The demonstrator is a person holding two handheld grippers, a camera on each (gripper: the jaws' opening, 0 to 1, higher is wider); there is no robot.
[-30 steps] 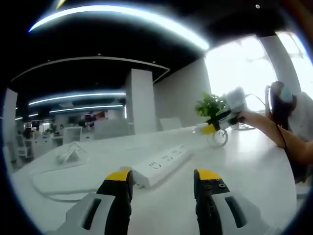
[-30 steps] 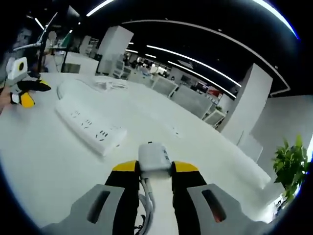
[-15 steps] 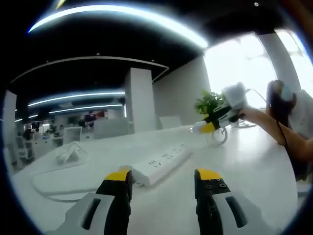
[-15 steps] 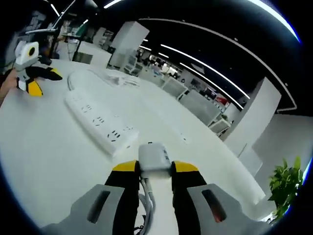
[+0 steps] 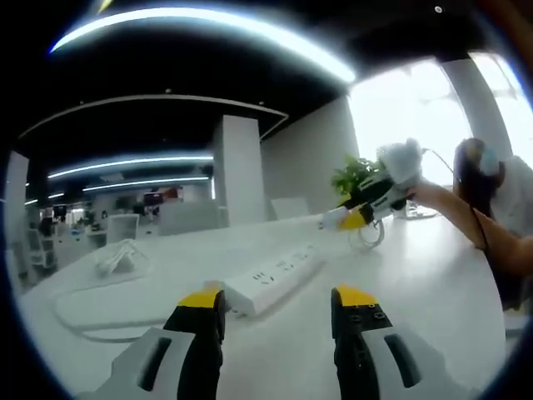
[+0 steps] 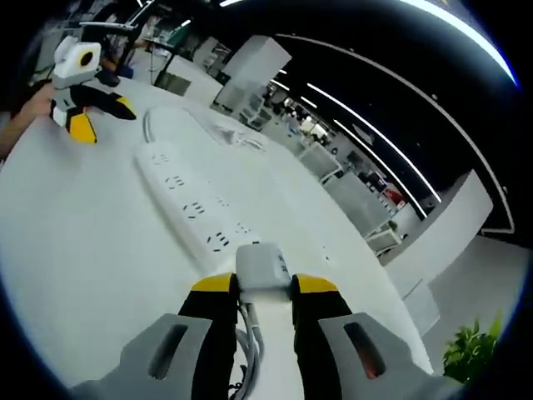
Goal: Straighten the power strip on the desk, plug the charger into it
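Observation:
A long white power strip [image 5: 275,279] lies on the white desk [image 5: 433,292], just beyond my open left gripper [image 5: 275,304], whose yellow-tipped jaws hold nothing. In the right gripper view the same power strip [image 6: 187,208] runs away to the upper left, its near end just ahead of the white charger [image 6: 261,268]. My right gripper [image 6: 261,285] is shut on the charger, whose cable [image 6: 250,333] hangs down between the jaws. The right gripper [image 5: 366,204] appears at the right of the left gripper view, above the desk. The left gripper [image 6: 79,108] appears at the upper left of the right gripper view.
The strip's white cord [image 5: 92,312] loops across the desk to the left, with a bundled white cable [image 5: 121,258] behind it. A green plant [image 5: 354,179] stands at the far edge. A person's arm [image 5: 466,221] reaches in from the right. Office desks and chairs lie beyond.
My right gripper has tilted and moved with the charger toward the strip's near end, now nearly over it. The left gripper has stayed still and open.

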